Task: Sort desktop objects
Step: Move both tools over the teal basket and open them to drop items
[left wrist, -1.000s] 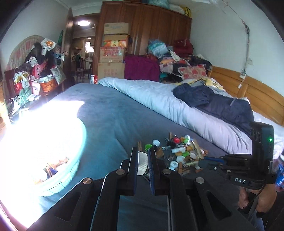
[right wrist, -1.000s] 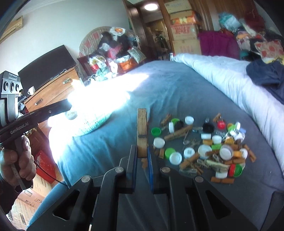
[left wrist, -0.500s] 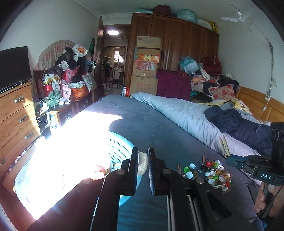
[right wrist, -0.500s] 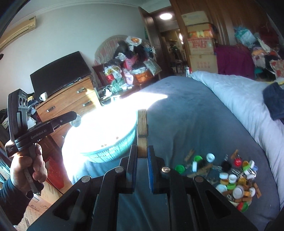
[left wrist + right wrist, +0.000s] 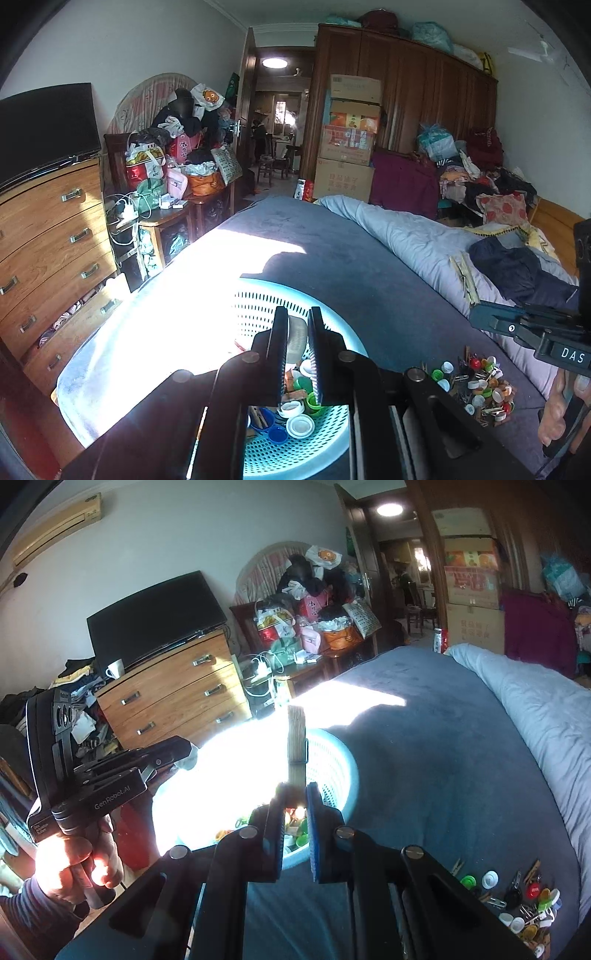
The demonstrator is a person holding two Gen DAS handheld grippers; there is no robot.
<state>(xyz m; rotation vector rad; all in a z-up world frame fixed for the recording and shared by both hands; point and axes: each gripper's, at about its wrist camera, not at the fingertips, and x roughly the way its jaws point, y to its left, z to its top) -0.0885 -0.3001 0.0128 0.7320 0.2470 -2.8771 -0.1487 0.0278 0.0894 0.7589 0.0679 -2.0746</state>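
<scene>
The left gripper (image 5: 297,334) is pinching a ribbed white cap (image 5: 297,336) above the perforated plastic basket (image 5: 332,439); the right gripper (image 5: 295,805) is clamping a flat wooden clothespin (image 5: 296,746).

Basket (image 5: 334,325) sits on the bed (image 5: 332,258), near its left edge. Caps and clothespins lie inside the basket. Left claw (image 5: 297,354) hangs over the basket with a cap (image 5: 297,338) between its jaws. Right claw (image 5: 295,830) is at the basket's near rim, a clothespin (image 5: 296,742) standing up from its jaws. Loose pile of caps and pins (image 5: 476,384) lies on the bed right of the basket. Folded quilt (image 5: 417,240) runs along the bed's right side. Dresser (image 5: 173,694) stands left of the bed, TV (image 5: 155,616) on it.
</scene>
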